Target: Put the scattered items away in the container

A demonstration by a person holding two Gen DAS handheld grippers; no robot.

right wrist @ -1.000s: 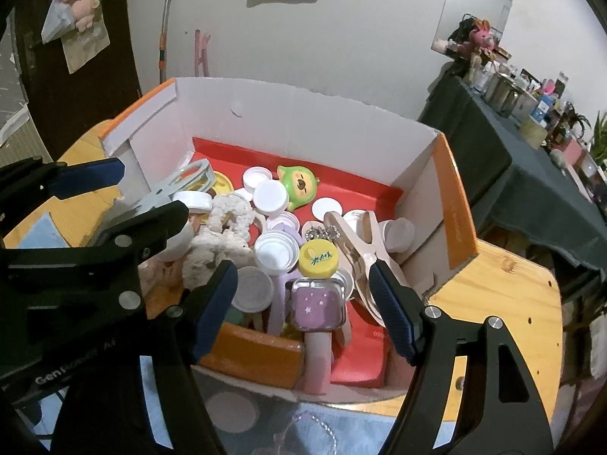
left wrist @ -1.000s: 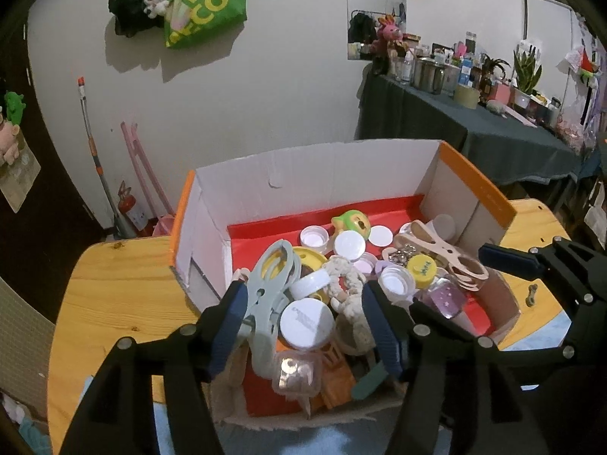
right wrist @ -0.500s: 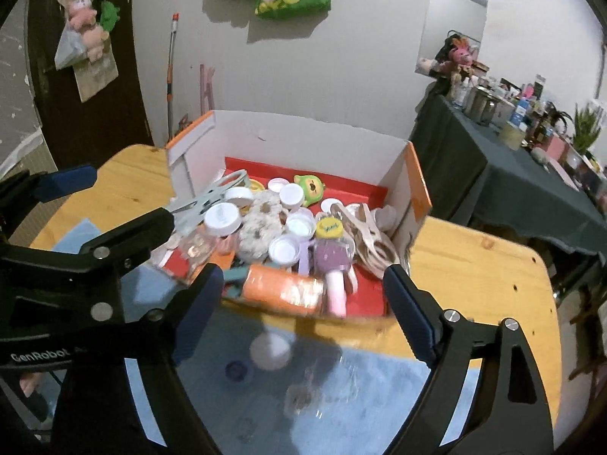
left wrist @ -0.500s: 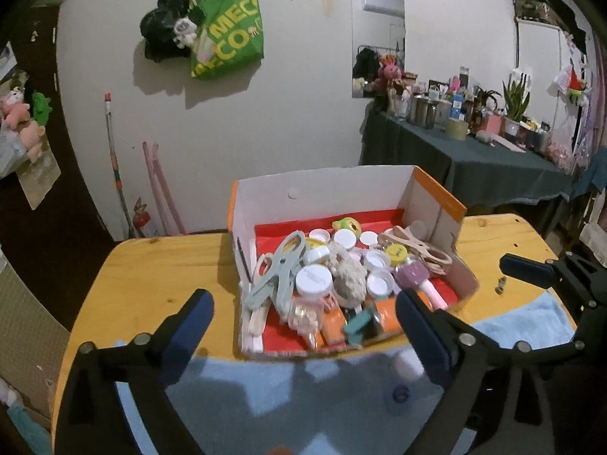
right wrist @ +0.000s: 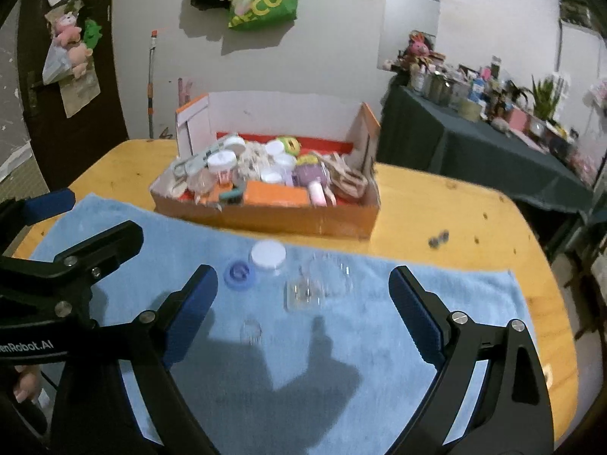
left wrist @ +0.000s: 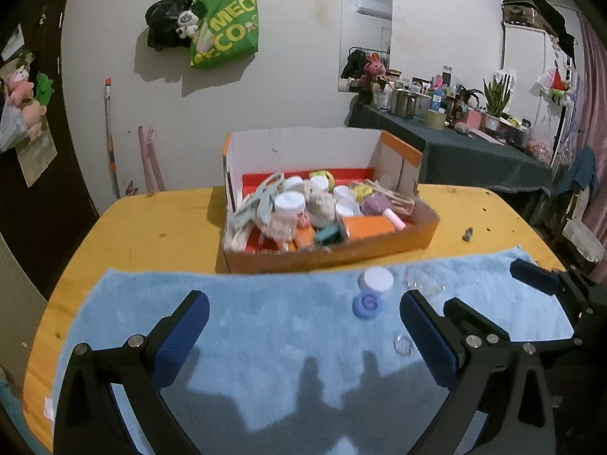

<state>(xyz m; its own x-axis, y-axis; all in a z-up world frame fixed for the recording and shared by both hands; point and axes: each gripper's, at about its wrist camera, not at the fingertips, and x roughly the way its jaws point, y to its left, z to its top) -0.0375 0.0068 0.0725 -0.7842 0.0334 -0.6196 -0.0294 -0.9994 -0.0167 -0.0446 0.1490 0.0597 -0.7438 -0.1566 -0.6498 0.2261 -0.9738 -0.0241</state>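
— Cardboard box on the wooden table, is it full?
— Heaped with lids, clips and bottles. A white-capped jar, a purple cap and clear pieces lie on the blue towel just before it.
— And the grippers?
— Left gripper is spread wide with nothing between; right gripper is opening, jaws hovering around the clear pieces, not touching.
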